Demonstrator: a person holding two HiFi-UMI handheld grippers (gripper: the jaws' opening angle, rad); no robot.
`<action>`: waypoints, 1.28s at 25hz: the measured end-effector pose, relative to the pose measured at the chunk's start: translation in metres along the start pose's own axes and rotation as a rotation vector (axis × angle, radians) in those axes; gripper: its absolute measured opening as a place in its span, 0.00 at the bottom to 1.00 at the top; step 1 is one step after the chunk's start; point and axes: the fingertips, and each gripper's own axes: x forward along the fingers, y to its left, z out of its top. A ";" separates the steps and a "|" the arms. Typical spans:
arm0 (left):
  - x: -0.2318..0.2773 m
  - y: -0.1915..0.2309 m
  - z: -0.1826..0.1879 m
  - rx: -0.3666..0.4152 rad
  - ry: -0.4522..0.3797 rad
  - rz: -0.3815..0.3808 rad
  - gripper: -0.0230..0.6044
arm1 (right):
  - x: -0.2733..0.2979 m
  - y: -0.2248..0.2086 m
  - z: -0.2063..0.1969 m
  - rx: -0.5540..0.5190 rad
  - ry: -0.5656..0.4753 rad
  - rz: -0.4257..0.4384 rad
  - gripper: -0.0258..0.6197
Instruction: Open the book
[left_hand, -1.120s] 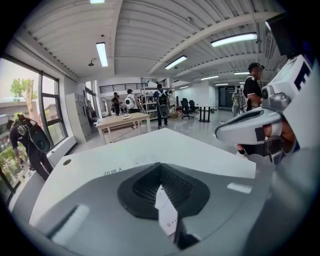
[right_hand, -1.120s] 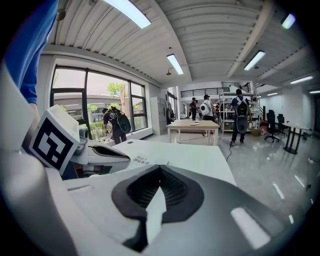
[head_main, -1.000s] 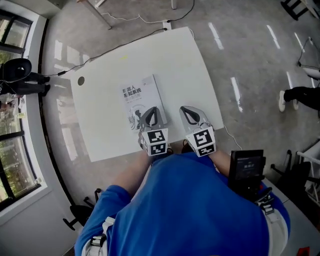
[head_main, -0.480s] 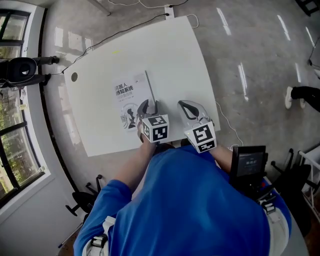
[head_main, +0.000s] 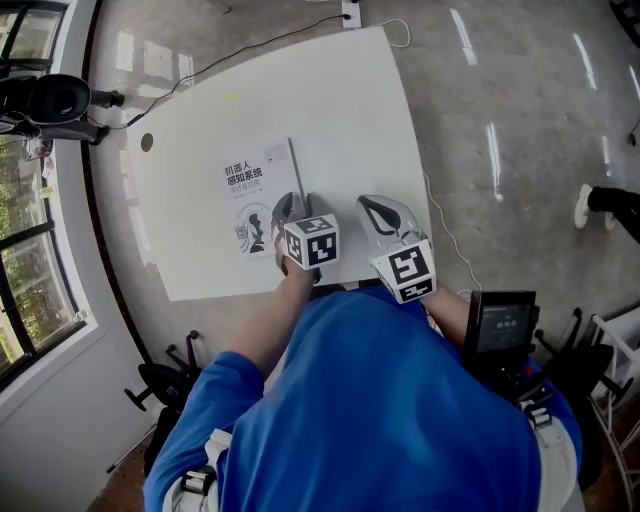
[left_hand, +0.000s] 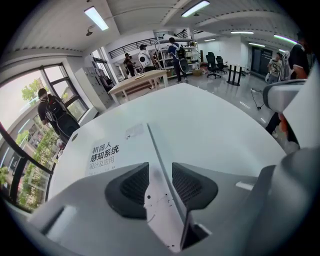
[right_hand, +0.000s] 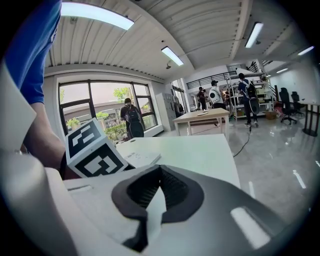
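Book (head_main: 258, 195): closed, cover up, flat on the white table (head_main: 350, 90), printed title facing the person.

Left gripper (head_main: 294, 207): tilted steeply down over the book's near right corner. Jaws spread wide and have just been opening. In the left gripper view the book's long right edge runs up between the two dark pads (left_hand: 131, 187), one pad over the cover, the other over bare table just right of the book. Neither pad presses on that edge. Whether the tips touch the cover or the table, I cannot tell.

Right gripper (head_main: 368, 203): right of the book and clear of it, over bare table beside the left gripper. Its pad tips are pressed together with nothing between them; only white table surface shows through the gap behind the tips.

Round cable hole (head_main: 147, 143): in the table beyond the book's far left corner, well apart from the book.
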 end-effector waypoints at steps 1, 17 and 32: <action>0.004 -0.001 0.001 -0.005 0.012 0.008 0.28 | 0.002 -0.004 0.001 0.003 0.001 0.006 0.04; -0.004 0.010 -0.002 -0.025 0.025 0.037 0.22 | 0.008 -0.008 0.005 0.004 -0.006 0.035 0.04; -0.027 0.016 0.016 -0.031 -0.030 -0.005 0.06 | 0.012 0.005 0.010 -0.009 -0.018 0.076 0.04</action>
